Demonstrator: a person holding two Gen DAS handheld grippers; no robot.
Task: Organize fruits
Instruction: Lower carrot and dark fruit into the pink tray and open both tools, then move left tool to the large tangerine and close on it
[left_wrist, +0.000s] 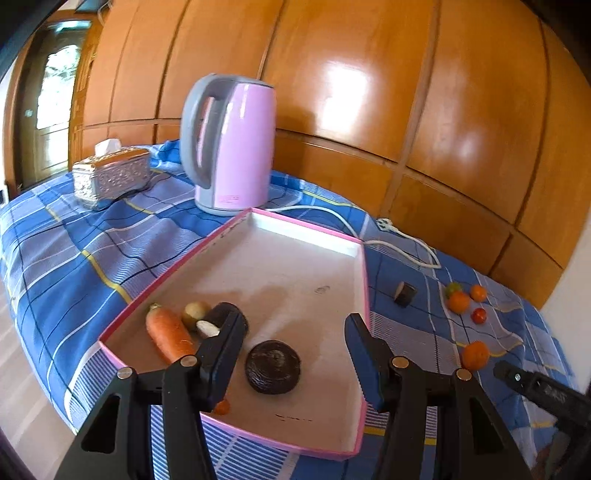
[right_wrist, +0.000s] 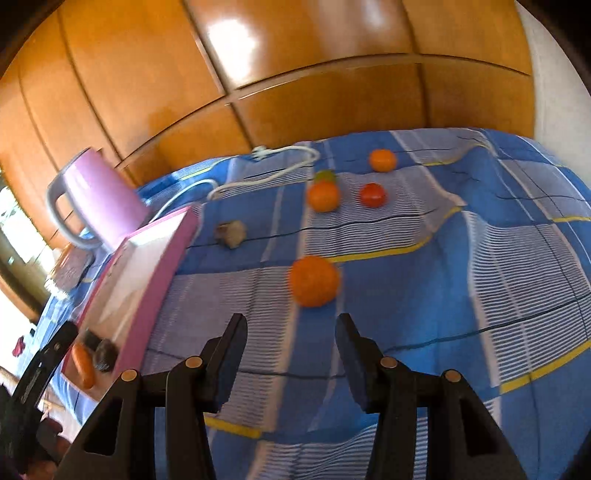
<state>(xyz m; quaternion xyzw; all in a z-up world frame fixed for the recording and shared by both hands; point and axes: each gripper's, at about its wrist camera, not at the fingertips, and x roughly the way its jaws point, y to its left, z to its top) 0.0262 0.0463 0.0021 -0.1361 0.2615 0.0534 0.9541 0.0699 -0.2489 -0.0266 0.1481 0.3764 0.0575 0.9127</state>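
**Two grippers empty, orange ahead**

Right gripper (right_wrist: 291, 328) jaws apart, nothing between; orange (right_wrist: 314, 281) just beyond the fingertips. Left gripper (left_wrist: 295, 332) apart over tray (left_wrist: 364, 280). Risk: round orange rolls off the cloth (right_wrist: 461, 295) folds if nudged.

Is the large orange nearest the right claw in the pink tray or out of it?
Out. The large orange lies on the blue checked cloth, clearly apart from the pink tray, just ahead of the open, empty right claw.

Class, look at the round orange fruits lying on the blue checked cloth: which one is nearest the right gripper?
The largest-looking orange fruit, lying alone just ahead of the open right gripper. The other two orange fruits lie farther back, beside the red tomato.
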